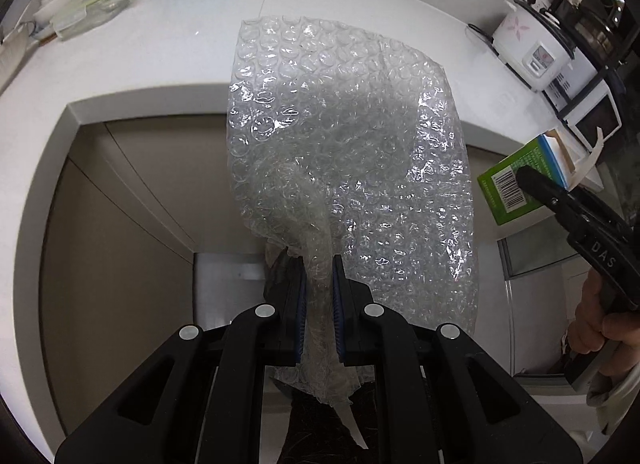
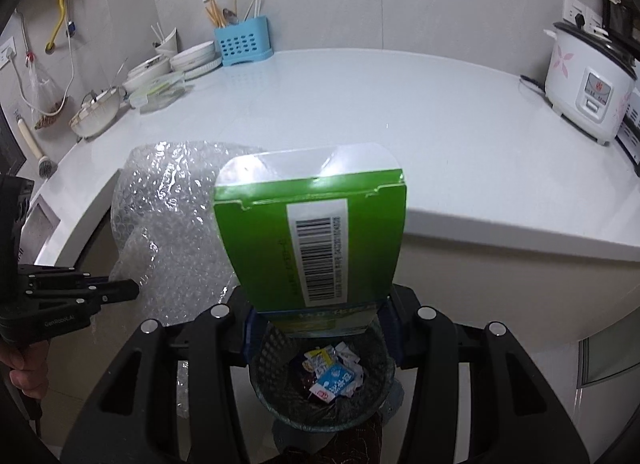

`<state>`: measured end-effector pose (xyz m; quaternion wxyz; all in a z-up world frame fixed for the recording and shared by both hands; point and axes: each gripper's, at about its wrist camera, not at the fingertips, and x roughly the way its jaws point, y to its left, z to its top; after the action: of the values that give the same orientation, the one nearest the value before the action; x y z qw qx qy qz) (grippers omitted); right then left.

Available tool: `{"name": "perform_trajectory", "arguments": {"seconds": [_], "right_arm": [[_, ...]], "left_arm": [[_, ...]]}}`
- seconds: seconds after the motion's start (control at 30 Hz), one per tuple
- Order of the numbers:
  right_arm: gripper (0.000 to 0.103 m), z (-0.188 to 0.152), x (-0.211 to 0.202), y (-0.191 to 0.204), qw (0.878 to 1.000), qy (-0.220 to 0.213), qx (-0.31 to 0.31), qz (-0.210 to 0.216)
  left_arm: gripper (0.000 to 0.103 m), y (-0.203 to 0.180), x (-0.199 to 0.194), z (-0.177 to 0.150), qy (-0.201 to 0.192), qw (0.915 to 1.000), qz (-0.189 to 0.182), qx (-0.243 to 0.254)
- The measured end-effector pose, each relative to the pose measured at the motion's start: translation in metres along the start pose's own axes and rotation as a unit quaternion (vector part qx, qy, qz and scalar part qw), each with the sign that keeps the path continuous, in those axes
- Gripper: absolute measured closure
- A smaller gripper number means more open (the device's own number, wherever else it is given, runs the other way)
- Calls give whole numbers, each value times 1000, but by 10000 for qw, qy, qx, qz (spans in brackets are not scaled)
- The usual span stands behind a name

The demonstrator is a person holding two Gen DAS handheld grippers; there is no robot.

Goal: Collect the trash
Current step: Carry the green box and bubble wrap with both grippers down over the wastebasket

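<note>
My left gripper (image 1: 319, 264) is shut on a sheet of clear bubble wrap (image 1: 352, 152), which hangs in the air in front of the white counter's edge. The wrap also shows in the right wrist view (image 2: 172, 224), with the left gripper (image 2: 134, 288) at its side. My right gripper (image 2: 316, 316) is shut on a green carton (image 2: 316, 232) with a barcode label, held above a mesh trash bin (image 2: 276, 360) that holds several wrappers. The carton (image 1: 516, 180) and right gripper (image 1: 524, 176) show at the right of the left wrist view.
A white counter (image 2: 380, 112) stretches behind. Stacked dishes (image 2: 176, 64), a blue utensil holder (image 2: 242, 44) and a glass container (image 1: 92, 10) stand at its back left. A rice cooker (image 2: 588, 80) stands at the right. Cabinet fronts (image 1: 120, 204) lie below the counter.
</note>
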<state>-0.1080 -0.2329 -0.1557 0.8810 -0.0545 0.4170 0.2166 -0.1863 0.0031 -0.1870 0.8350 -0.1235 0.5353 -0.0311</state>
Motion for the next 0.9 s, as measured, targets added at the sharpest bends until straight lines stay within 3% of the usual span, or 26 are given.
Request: {"name": "perform_trajectory", "arguments": {"seconds": [0.5, 0.9], "right_arm": [[58, -65, 56, -7, 9962, 848, 186, -96], [58, -72, 97, 11, 9941, 1083, -3, -57]], "left_arm": [[93, 13, 53, -47, 311, 9993, 120, -145], [93, 7, 76, -57, 597, 9975, 307, -199]]}}
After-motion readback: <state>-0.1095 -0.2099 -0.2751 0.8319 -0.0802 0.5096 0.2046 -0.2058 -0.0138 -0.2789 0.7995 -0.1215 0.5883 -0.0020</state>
